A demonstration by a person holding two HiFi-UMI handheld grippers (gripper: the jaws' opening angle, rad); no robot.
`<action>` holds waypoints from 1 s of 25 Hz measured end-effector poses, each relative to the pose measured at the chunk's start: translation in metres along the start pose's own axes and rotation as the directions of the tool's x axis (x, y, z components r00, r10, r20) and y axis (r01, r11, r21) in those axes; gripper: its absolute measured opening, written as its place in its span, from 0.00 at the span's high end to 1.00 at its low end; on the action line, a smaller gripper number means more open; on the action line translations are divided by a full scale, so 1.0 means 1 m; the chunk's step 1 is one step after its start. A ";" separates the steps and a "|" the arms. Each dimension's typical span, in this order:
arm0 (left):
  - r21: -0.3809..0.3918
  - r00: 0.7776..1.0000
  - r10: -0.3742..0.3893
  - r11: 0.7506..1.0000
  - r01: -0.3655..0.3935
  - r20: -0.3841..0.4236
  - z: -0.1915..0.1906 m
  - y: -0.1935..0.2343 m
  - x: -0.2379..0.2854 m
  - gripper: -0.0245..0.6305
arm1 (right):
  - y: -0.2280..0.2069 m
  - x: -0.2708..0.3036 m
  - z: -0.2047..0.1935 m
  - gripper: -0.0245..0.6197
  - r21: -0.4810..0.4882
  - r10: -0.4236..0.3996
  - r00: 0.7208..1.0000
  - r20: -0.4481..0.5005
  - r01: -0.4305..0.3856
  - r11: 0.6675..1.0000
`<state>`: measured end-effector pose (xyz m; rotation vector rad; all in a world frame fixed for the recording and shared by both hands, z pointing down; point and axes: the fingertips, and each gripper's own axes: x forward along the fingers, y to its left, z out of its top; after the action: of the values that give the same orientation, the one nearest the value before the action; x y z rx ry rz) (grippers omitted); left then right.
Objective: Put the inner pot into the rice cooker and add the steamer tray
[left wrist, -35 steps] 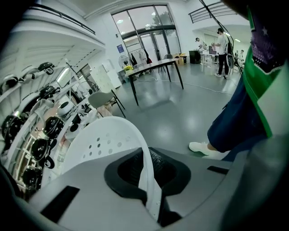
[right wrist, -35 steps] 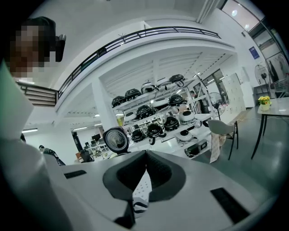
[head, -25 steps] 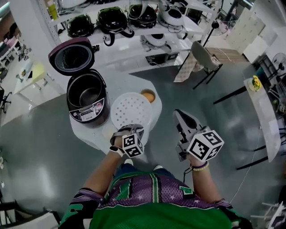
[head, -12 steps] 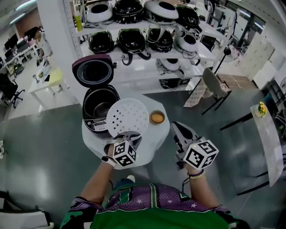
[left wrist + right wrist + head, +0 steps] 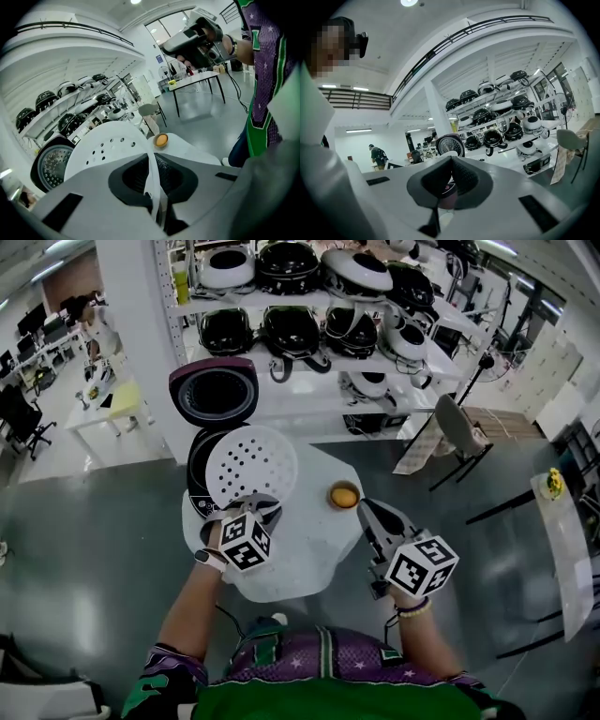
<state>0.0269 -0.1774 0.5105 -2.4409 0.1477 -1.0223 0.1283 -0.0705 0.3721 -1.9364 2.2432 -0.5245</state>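
The white perforated steamer tray hangs tilted over the open rice cooker and hides most of its opening, so the inside of the cooker is out of sight. The cooker's dark lid stands up behind it. My left gripper is shut on the tray's near rim. In the left gripper view the thin rim runs between the jaws of that gripper and the tray's holed face spreads to the left. My right gripper is shut and empty, off the table's right edge. In the right gripper view its closed jaws point at the lid.
A small orange-filled cup sits on the round white table, between the grippers. Shelves with several other cookers stand behind the table. A grey chair is at the right, and a person stands far off.
The left gripper has lifted the steamer tray off the table and carried it left, over the rice cooker's opening. The right gripper has shifted only slightly and stays shut.
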 end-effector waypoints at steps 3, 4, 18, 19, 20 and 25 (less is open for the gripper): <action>0.007 1.000 0.005 1.000 -0.005 -0.005 -0.012 0.018 -0.002 0.89 | 0.009 0.017 -0.002 0.95 0.003 -0.001 1.000 0.002 0.001 1.000; 0.009 1.000 0.005 1.000 -0.005 -0.006 -0.016 0.023 -0.003 0.89 | 0.012 0.022 -0.002 0.95 0.004 -0.004 1.000 0.004 0.004 1.000; -0.037 0.998 -0.009 0.999 0.007 -0.060 -0.087 0.080 0.004 0.89 | 0.031 0.077 -0.023 0.95 0.029 -0.047 0.999 -0.015 0.048 0.998; -0.048 0.998 -0.012 0.999 0.009 -0.066 -0.091 0.083 0.007 0.89 | 0.029 0.080 -0.024 0.95 0.032 -0.045 0.999 -0.019 0.046 0.998; -0.060 0.997 -0.015 0.998 0.010 -0.074 -0.095 0.086 0.011 0.89 | 0.026 0.082 -0.024 0.95 0.034 -0.042 0.999 -0.021 0.043 0.999; -0.124 0.993 -0.023 0.992 0.008 -0.120 -0.107 0.102 0.038 0.89 | 0.002 0.097 -0.017 0.95 0.041 -0.012 0.999 -0.035 0.014 0.999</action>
<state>-0.0117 -0.3196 0.5508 -2.4930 0.2387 -1.2018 0.1048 -0.1618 0.3988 -1.9377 2.2236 -0.6057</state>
